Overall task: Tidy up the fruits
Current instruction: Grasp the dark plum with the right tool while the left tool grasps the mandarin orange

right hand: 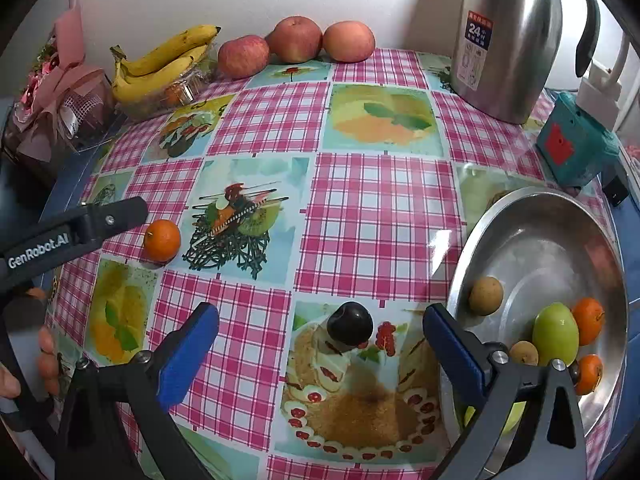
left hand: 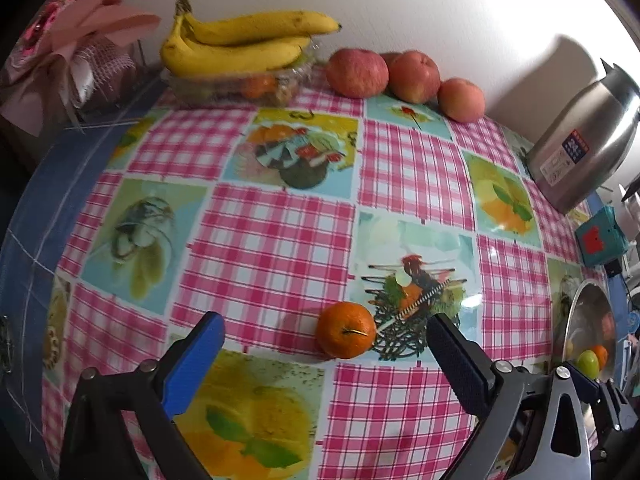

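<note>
In the left wrist view, a small mandarin lies on the checked tablecloth. It sits between the tips of my left gripper, whose blue pads stand wide apart and clear of it. In the right wrist view, a dark plum rests on the cloth. My right gripper is open around it without touching. To its right is a steel bowl holding a green fruit, mandarins and small brown fruits. The same mandarin shows at the left beside a black left gripper finger.
Bananas lie on a clear tray and three apples line the wall at the back. A steel jug and a teal box stand back right. A pink bouquet is back left. A hand holds the left tool.
</note>
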Tool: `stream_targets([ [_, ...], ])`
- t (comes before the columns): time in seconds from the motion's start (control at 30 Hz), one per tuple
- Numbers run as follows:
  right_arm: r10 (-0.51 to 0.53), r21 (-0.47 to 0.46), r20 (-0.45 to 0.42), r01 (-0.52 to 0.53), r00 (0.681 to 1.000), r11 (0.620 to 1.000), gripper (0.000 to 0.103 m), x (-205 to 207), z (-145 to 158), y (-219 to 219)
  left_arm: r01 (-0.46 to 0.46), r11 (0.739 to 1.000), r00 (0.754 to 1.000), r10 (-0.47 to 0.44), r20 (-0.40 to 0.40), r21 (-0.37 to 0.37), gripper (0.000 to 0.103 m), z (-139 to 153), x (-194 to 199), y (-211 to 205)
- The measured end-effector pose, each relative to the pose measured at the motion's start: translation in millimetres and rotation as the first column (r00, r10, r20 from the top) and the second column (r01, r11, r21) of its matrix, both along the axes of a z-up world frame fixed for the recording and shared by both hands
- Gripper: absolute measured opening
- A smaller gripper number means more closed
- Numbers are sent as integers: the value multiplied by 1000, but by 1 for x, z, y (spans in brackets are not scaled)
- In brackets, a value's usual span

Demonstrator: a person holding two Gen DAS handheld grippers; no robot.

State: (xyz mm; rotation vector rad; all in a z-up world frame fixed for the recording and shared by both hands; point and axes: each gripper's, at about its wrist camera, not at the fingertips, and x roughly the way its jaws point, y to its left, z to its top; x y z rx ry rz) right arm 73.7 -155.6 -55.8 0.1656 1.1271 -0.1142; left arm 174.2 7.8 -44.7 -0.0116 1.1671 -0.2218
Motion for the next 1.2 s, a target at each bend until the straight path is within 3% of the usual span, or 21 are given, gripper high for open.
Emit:
stream_targets([
  [0.1,-2,-18,-13,2,1000,1000,81,0,-3,-1,16,1000,1000,-16,-27,-9,89,-9,2,-5],
  [0.2,-7,-33,-32,6,999,999,78,0,-8,-2,21,1000,999,-21,-48,-6,82,-18,3,-8],
  [0.3,-6,-47,-53,4,999,999,61,1,-14,-4,13,1000,998,-13,-61,4,76,-25,4,-11],
  [0.53,-8,-61,-82,3,997,998,50,2,-22,-6,2,1000,997,-4,-83,-17,40,-35,6,-11],
  [0.8,-14,-52,-93,9,996,999,29,2,-24,-6,-24,998,996,20,-82,-51,39,-33,5,-7],
  [1.2,-10,-11,-43,9,999,1000,28,-2,-4,-1,-18,998,998,15,-55,-55,39,-14,2,-4],
])
